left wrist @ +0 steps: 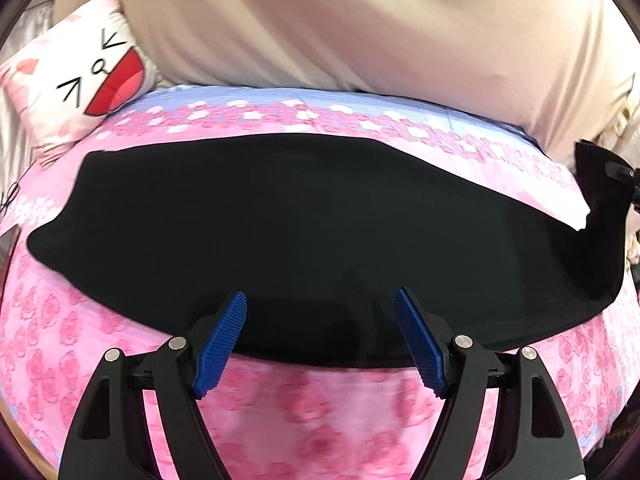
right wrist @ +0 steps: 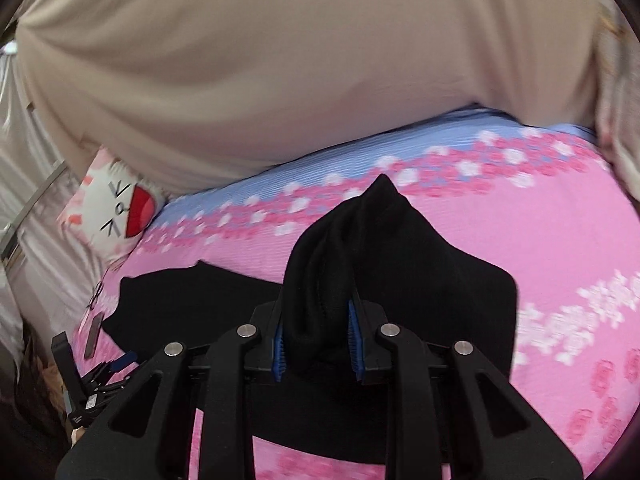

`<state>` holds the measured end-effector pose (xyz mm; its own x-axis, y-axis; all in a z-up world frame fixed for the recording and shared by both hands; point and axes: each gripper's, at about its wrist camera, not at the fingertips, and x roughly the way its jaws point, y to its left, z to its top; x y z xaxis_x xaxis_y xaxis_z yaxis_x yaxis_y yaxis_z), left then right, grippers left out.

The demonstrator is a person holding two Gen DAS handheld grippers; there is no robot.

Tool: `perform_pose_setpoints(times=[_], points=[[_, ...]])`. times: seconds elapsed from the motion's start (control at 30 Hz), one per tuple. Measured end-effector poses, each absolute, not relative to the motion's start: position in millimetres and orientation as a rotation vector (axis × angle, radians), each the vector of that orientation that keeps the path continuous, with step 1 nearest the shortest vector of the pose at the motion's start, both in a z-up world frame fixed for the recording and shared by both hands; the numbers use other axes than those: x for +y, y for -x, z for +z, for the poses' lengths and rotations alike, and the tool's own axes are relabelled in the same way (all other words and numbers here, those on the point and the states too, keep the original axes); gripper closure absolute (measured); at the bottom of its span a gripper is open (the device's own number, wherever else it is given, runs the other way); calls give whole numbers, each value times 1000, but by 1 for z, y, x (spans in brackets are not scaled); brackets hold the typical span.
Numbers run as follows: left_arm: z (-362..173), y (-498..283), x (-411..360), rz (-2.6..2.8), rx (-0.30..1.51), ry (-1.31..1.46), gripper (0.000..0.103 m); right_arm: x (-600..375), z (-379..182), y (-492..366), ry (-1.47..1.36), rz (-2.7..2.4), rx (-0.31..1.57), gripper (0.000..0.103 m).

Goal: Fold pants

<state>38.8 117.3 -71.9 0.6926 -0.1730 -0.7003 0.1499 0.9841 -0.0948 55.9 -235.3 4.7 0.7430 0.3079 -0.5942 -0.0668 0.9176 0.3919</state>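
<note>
Black pants (left wrist: 280, 232) lie flat across a pink floral bed (left wrist: 312, 412), stretched from left to right. My left gripper (left wrist: 320, 304) is open and empty, its blue pads hovering over the pants' near edge. My right gripper (right wrist: 318, 312) is shut on a bunched end of the pants (right wrist: 360, 240) and lifts it off the bed. In the left wrist view that raised end (left wrist: 600, 200) stands up at the far right beside the right gripper (left wrist: 624, 172).
A large beige duvet (left wrist: 360, 20) is heaped along the far side of the bed. A cartoon-face pillow (left wrist: 80, 80) lies at the far left. In the right wrist view the left gripper (right wrist: 100, 380) shows at the lower left.
</note>
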Motion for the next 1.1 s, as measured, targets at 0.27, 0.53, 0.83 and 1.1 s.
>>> perform_pose_setpoints(times=[0.27, 0.53, 0.83, 1.1], points=[[-74, -30, 155, -140, 784, 43, 29, -110, -10, -96, -237, 416, 789, 80], [-73, -23, 181, -93, 776, 49, 29, -18, -57, -113, -104, 494, 896, 80], [-75, -25, 190, -69, 784, 42, 29, 13, -95, -113, -20, 500, 940, 73], [-66, -30, 191, -56, 769, 21, 27, -57, -37, -76, -139, 419, 731, 59]])
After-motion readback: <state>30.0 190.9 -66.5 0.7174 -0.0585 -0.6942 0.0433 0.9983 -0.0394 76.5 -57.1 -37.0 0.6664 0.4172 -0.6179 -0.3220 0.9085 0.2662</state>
